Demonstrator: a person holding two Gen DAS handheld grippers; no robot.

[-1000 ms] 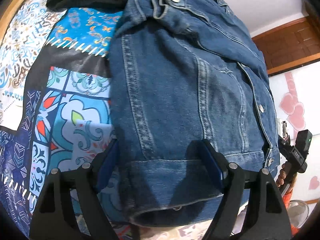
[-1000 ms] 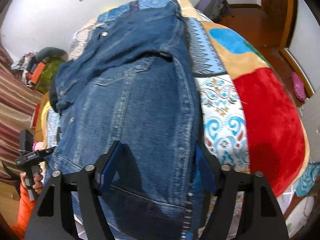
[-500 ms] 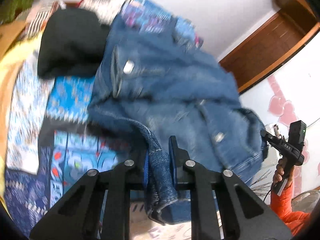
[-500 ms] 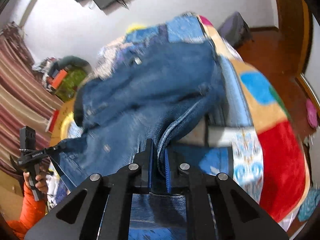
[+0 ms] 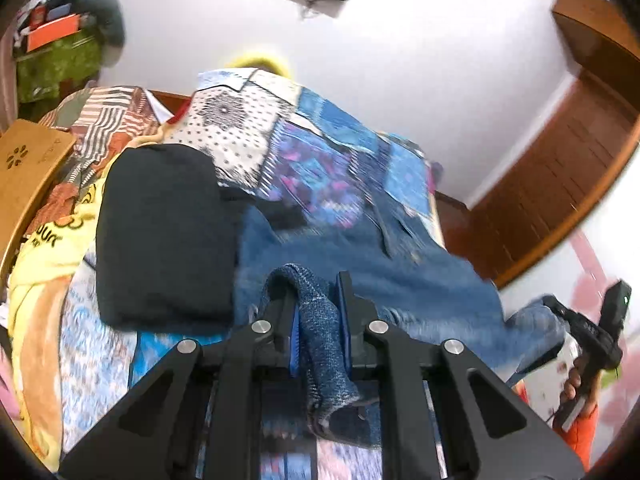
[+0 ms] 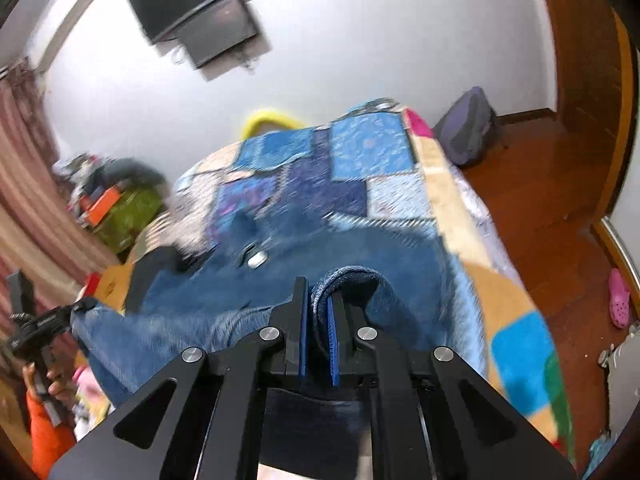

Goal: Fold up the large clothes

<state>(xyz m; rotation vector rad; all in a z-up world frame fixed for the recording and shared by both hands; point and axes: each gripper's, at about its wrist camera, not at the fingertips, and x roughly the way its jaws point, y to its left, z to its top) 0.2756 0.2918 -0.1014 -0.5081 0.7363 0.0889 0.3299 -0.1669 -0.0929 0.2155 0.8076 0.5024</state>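
A blue denim jacket (image 5: 400, 280) lies across a patchwork bedspread (image 5: 320, 152), its near edge lifted off the bed. My left gripper (image 5: 318, 296) is shut on a bunched fold of the jacket's hem, which hangs down between the fingers. In the right wrist view the denim jacket (image 6: 360, 248) stretches away over the bedspread (image 6: 372, 148), a metal button showing on it. My right gripper (image 6: 318, 300) is shut on another fold of the hem, which loops over the right finger. Each gripper shows at the edge of the other's view, held in a hand with an orange sleeve.
A folded black garment (image 5: 164, 232) lies on the bed left of the jacket. A yellow blanket (image 5: 36, 272) and a wooden board (image 5: 28, 160) sit at the left. A backpack (image 6: 468, 128) stands on the wooden floor, a pink shoe (image 6: 618, 296) lies further right. A screen (image 6: 200, 20) hangs on the wall.
Both grippers closed on the jacket's near hem and lifted it up and forward over the bed. The views tilted up to show the wall and screen.
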